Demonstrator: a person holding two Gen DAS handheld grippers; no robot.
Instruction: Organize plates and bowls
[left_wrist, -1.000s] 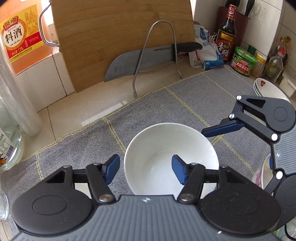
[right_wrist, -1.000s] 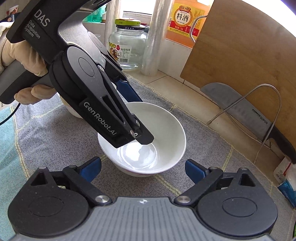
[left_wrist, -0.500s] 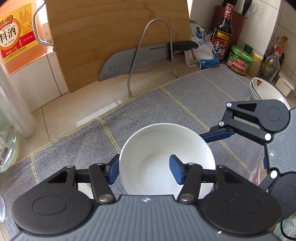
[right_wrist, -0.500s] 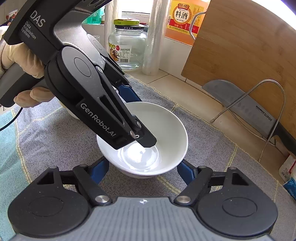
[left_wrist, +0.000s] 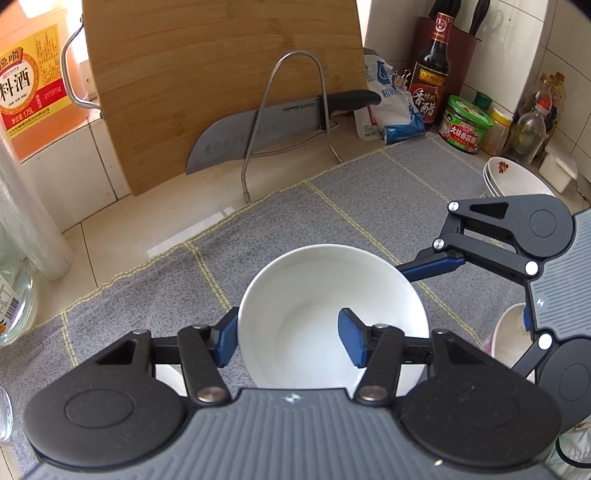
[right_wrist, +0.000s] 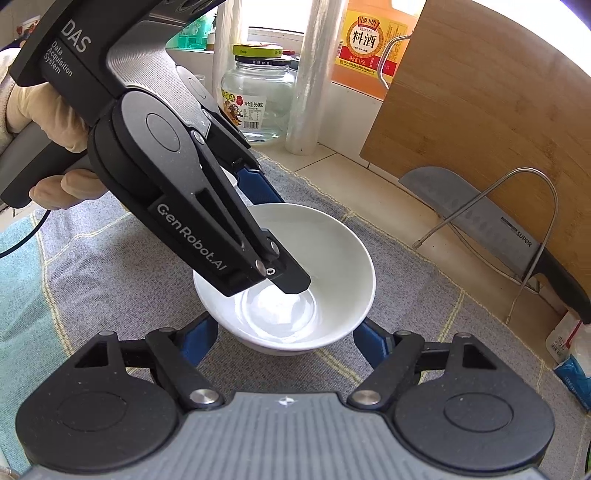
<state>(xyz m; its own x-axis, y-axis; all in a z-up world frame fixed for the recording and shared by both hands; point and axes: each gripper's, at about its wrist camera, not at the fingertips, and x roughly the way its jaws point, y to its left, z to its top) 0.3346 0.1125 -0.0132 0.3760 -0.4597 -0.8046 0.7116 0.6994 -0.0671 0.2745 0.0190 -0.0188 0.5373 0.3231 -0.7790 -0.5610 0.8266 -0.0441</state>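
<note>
A white bowl (left_wrist: 314, 295) (right_wrist: 332, 251) sits on the grey mat (left_wrist: 388, 199). My left gripper (left_wrist: 288, 339) straddles its near-left wall, with one blue finger outside and the other inside, shut on the wall. In the right wrist view, the left gripper's inside fingertip (right_wrist: 291, 280) reaches down into the bowl. My right gripper (right_wrist: 284, 338) has a blue pad against each lower side of the same bowl. One of its fingers (left_wrist: 432, 264) meets the bowl's right rim in the left wrist view.
A stack of flowered plates (left_wrist: 513, 181) lies at the mat's right edge. Another white dish (left_wrist: 506, 332) shows beside the right gripper. Behind stand a cutting board (left_wrist: 221, 85), a knife (left_wrist: 258, 129) in a wire rack, bottles, jars (right_wrist: 258, 96) and a film roll. A gloved hand (right_wrist: 44, 122) holds the left gripper.
The left gripper's jaws closed onto the bowl's wall. The right gripper's jaws narrowed from wide apart to touching the bowl's sides. The bowl stays on the mat.
</note>
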